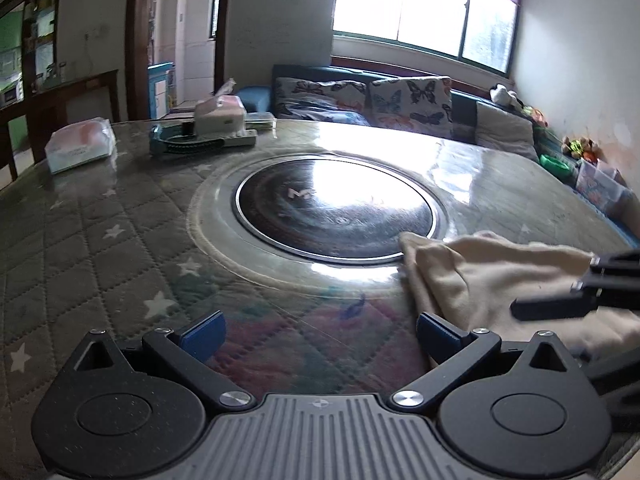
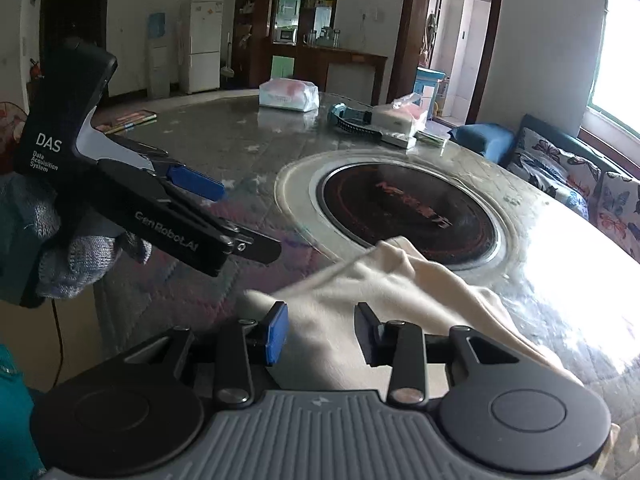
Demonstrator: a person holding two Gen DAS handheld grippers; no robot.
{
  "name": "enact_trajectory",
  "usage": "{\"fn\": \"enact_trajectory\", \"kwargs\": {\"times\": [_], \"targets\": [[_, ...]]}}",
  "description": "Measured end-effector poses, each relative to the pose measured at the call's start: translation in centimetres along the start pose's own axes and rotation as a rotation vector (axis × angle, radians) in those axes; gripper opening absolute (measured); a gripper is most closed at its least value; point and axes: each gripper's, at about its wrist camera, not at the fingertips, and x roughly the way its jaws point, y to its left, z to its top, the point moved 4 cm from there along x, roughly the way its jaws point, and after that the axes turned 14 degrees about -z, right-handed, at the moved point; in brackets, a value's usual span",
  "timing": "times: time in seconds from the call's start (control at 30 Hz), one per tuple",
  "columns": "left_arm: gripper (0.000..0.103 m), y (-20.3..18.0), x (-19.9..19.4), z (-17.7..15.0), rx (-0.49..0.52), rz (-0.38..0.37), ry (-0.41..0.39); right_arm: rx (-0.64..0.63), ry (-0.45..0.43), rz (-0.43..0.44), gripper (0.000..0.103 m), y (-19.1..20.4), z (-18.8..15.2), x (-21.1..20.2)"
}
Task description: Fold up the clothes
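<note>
My right claw (image 1: 560, 304) is motion-blurred in the left view and cut by the right edge. The cream garment (image 2: 380, 288) runs under my right claw, its near part hidden; whether the pads pinch it, can't tell. My gloved left hand (image 2: 76, 256) is cut by the frame edge. The print on the tissue pack (image 1: 78, 146) is too small to read.

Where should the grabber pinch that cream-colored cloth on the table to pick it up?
Probably the cream cloth at its raised corner by the dark round plate. That tip sticks up in a bump off the table, so fingers can slide around it. Come from the near side, low and angled down. The flat middle gives little to pinch.
</note>
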Motion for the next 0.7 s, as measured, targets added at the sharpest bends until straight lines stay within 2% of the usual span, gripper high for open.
{"fn": "enact_trajectory", "kwargs": {"times": [0.1, 0.3, 0.43, 0.63, 0.7], "targets": [[0.103, 0.6, -0.1, 0.0, -0.028, 0.008, 0.006, -0.023, 0.025, 0.011, 0.038, 0.9, -0.2, 1.2], [0.103, 1.3, 0.1, -0.1, -0.067, 0.033, 0.024, -0.075, -0.016, -0.003, 0.037, 1.5, 0.5, -0.6], [0.103, 1.4, 0.4, -0.1, -0.095, 0.034, 0.037, -0.150, -0.036, 0.022, 0.037, 3.1, 0.4, -1.0], [0.103, 1.1, 0.8, 0.1, -0.176, -0.037, 0.049, -0.217, -0.016, 0.008, 0.039, 4.5, -0.3, 0.3], [0.103, 1.0, 1.0, 0.3, -0.213, -0.074, 0.051, -0.196, -0.010, 0.011, 0.034, 4.3, -0.3, 0.4]]}}
